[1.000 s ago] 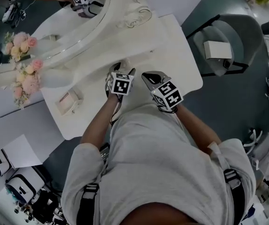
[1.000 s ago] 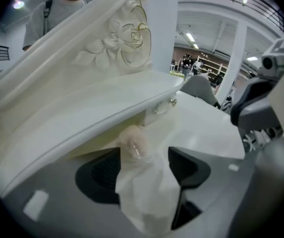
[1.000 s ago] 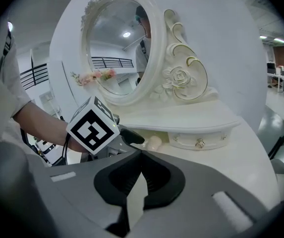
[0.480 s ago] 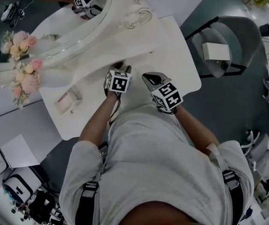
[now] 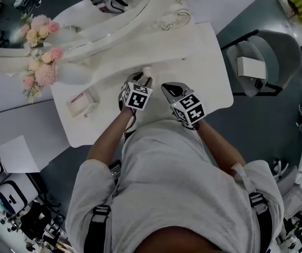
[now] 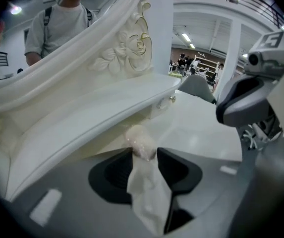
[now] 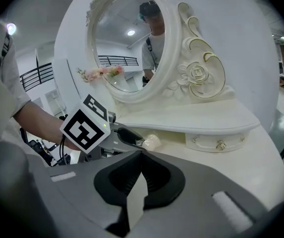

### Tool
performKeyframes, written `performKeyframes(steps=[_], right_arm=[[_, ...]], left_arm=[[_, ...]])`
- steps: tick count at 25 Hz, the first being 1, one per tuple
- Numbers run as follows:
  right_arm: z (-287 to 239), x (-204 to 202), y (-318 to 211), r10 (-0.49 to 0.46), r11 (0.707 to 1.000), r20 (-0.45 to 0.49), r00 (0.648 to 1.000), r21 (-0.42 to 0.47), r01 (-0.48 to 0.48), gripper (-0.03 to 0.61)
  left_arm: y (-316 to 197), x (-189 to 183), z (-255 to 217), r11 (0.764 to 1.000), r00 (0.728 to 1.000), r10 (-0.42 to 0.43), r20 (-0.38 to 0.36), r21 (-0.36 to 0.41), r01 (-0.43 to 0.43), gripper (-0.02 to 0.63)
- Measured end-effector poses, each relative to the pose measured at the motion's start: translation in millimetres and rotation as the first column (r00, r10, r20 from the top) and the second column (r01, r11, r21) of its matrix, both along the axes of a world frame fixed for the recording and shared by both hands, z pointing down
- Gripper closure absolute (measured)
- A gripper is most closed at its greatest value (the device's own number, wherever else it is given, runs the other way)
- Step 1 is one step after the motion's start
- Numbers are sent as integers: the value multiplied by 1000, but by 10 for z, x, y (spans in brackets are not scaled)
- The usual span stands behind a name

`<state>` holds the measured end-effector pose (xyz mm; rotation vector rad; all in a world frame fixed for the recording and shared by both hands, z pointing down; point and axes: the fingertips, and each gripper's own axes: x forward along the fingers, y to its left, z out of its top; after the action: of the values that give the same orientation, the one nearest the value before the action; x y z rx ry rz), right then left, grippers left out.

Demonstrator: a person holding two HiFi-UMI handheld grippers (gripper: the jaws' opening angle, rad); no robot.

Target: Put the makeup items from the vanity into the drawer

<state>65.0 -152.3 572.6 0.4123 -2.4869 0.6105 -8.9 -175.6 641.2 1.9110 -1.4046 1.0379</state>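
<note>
Pink flowers (image 5: 39, 70) stand at the left edge of the head view on the white vanity (image 5: 203, 62), and a small pink box (image 5: 82, 103) lies just right of them. At mid-frame the left gripper (image 6: 144, 155) has just been closing its jaws, which pinch a small pale makeup item (image 6: 140, 140) near the mirror's (image 5: 87, 15) base. Just right of it, the right gripper (image 7: 142, 155) has its jaws together and empty. The vanity's small drawer (image 7: 216, 142) is shut. At far right, a white box (image 5: 250, 66) sits on a chair (image 5: 277, 51).

Vanity top (image 5: 203, 73) glossy white, smooth; mirror frame (image 7: 170, 53) carved, glossy; makeup item (image 6: 141, 142) pale, faintly glittery.
</note>
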Motion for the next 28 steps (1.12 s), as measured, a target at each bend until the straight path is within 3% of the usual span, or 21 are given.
performKeyframes(steps=[10,23,28], right_arm=[[-2,-467,331,-119,993,11,993,-3,119,578],[-159,-1256,855,-280,960,38,959,9,280,580],[-209,-1465,1037,-327,945,36,944,14,327,578]], left_arm=[[516,-451,-193,998,998,-53,46,24,52,457],[1143,-1195,-428,982,980,-184,79,56,180,457],[1326,-1411,-569,979,976,-197,94,79,189,457]])
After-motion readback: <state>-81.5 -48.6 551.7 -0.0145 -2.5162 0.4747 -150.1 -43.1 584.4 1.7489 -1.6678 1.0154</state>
